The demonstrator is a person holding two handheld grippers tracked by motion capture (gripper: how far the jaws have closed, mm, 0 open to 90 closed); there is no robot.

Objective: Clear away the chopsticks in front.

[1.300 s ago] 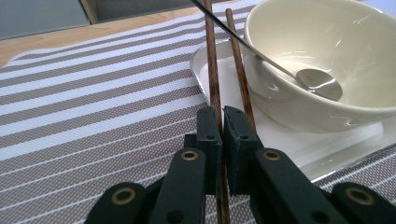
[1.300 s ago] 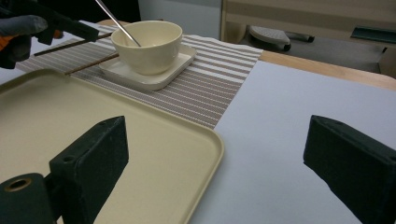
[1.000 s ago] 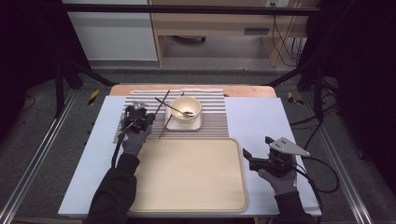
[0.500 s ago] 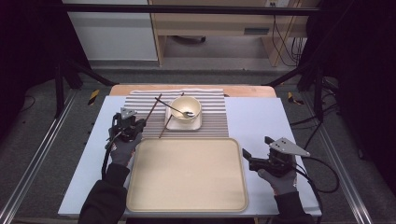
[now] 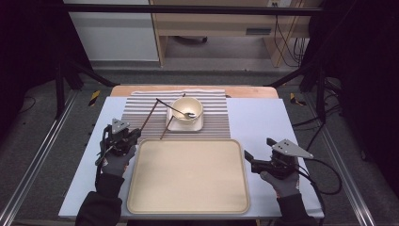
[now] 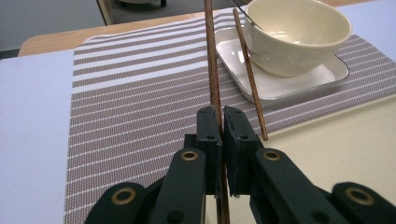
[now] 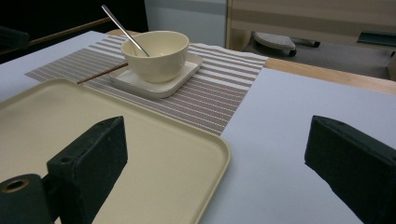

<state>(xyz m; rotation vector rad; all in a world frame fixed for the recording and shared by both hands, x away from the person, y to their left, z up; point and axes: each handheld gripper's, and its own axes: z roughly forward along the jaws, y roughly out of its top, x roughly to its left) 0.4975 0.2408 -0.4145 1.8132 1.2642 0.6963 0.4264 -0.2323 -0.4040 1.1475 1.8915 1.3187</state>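
My left gripper [image 5: 135,134] [image 6: 221,116] is shut on the near end of a dark wooden chopstick [image 5: 148,115] [image 6: 212,65], which points up and away over the striped placemat [image 5: 141,106] [image 6: 130,107]. A second chopstick [image 5: 171,117] [image 6: 250,79] [image 7: 100,73] lies slanted, with its far part on the edge of the white square plate [image 5: 186,125] [image 6: 289,86] [image 7: 159,84]. On that plate stands a cream bowl [image 5: 187,108] [image 6: 299,35] [image 7: 156,53] with a metal spoon [image 5: 181,112] [image 7: 123,29] in it. My right gripper [image 5: 256,150] [image 7: 215,158] is open and holds nothing, right of the tray.
A large beige tray [image 5: 188,174] [image 6: 336,140] [image 7: 93,140] lies bare at the front middle, between my two hands. The pale blue table cover [image 5: 259,122] lies to both sides. A wooden table edge [image 5: 244,92] runs behind the placemat.
My left gripper has drawn back toward the near left, from beside the bowl to the tray's far left corner, taking the held chopstick with it. The right gripper has kept still.
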